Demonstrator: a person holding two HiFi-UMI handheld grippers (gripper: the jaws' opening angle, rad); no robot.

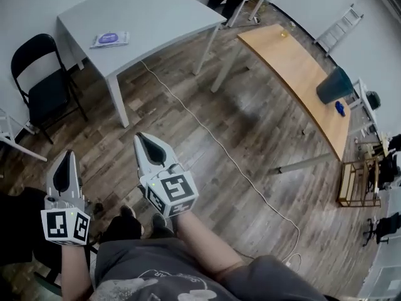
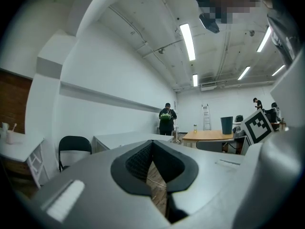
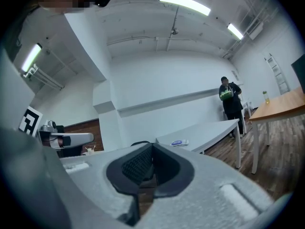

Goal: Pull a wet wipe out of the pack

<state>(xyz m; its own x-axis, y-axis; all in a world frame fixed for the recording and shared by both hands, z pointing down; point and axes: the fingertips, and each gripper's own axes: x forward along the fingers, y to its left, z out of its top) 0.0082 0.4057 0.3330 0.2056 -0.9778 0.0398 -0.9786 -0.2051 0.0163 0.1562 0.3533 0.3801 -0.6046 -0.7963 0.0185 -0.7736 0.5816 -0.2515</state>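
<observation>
Overview of 2 tools: left tongs (image 1: 65, 165) and right tongs (image 1: 147, 144) are pressed together, empty; wet wipe pack (image 1: 109, 39) is laid on grey bench (image 1: 156, 11) at 11 o'clock, well apart.

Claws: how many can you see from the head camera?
2. The left claw is at the lower left; the right claw is beside it, nearer the middle. Both are shut, holding nothing.

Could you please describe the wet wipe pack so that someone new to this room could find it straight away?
Look at the grey table, not the wooden table. Near its end beside the black folding chair lies the wet wipe pack: a flat pale packet with a purple oval label, the only thing on that tabletop.
</observation>
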